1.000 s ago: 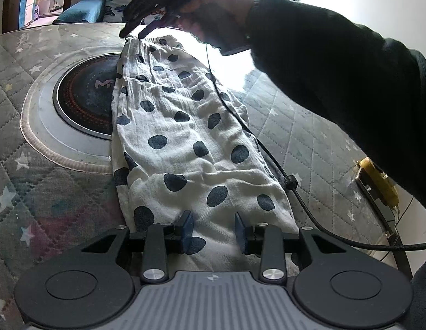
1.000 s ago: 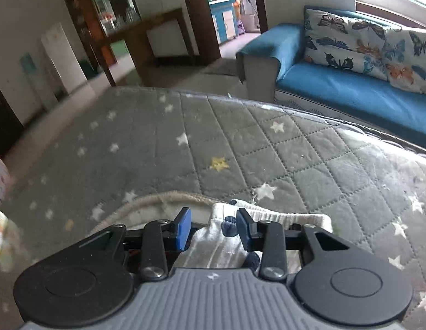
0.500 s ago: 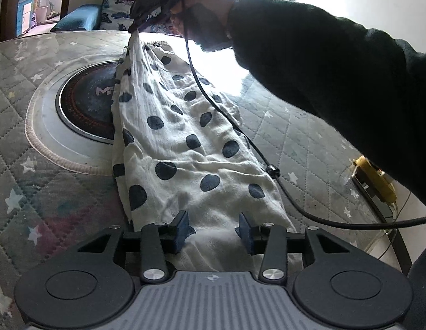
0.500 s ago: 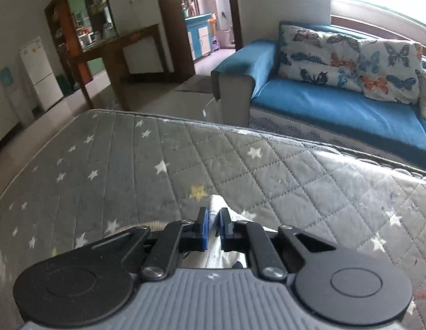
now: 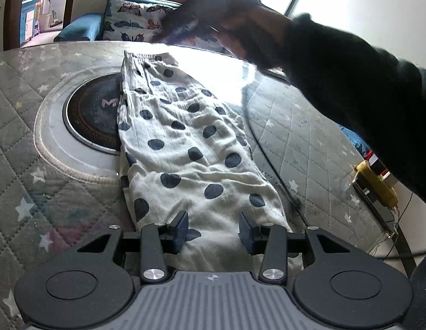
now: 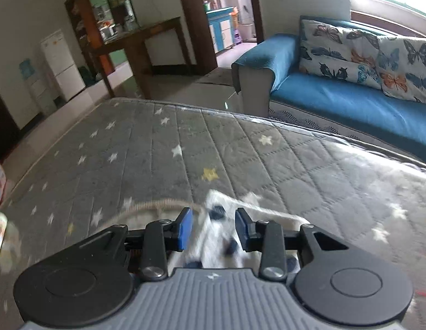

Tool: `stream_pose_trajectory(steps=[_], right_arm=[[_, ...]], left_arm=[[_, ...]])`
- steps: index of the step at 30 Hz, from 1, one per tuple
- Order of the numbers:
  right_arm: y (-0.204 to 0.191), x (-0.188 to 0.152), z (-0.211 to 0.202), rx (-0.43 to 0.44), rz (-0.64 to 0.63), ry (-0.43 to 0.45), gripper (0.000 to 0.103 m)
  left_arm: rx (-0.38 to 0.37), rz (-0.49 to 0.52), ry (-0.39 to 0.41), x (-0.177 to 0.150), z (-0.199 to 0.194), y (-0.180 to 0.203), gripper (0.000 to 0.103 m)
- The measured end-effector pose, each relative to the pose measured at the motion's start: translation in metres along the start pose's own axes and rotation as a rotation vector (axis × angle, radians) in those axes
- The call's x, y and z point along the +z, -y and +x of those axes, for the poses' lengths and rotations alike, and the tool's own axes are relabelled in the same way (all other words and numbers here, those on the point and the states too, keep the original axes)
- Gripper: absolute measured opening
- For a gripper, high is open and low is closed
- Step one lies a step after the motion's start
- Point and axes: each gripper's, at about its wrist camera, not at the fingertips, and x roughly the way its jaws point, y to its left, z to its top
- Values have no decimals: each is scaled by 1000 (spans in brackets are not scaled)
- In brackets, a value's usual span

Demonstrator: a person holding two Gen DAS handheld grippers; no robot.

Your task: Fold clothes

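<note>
Right gripper (image 6: 213,227): jaws reopened since earlier, garment released. Polka-dot garment (image 5: 190,151): flat on quilted table (image 5: 309,151). Left gripper (image 5: 213,228): jaws spread, empty.

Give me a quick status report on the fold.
Left gripper open, over near end of polka-dot garment. Right gripper open, over far end. Garment flat on quilted cover, unfolded, partly covering round cooktop.

Garment (image 5: 185,148) on quilt (image 5: 309,148) — sofa (image 6: 350,101) behind (disc (image 5: 94,115) left).
</note>
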Motion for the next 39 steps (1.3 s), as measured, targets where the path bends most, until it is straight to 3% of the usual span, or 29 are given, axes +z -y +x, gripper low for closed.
stream_pose_trajectory(steps=[6, 10, 15, 18, 23, 27, 31, 36, 39], right_arm=[[6, -52, -30, 7, -68, -76, 34], [2, -80, -25, 12, -117, -108, 33], [-5, -93, -9, -82, -177, -113, 32], [-1, -92, -22, -97, -149, -76, 32], [-9, -104, -59, -1, -168, -41, 32], [-23, -132, -72, 80, -210, -69, 32], [-24, -156, -65, 71, -230, -109, 31], [-18, -159, -70, 31, -193, -68, 27], [-25, -162, -86, 69, -206, -50, 27]], left_arm=[[12, 23, -12, -1, 4, 4, 44], [28, 24, -31, -3, 9, 3, 44], [44, 33, -43, -4, 11, 3, 44], [50, 47, -35, -2, 8, 6, 44], [52, 62, -11, 3, 2, 11, 44], [60, 70, -14, 3, 3, 11, 44], [68, 70, -38, -3, 7, 8, 44], [65, 69, -40, -7, 7, 7, 45], [63, 77, -39, -9, 7, 8, 45]])
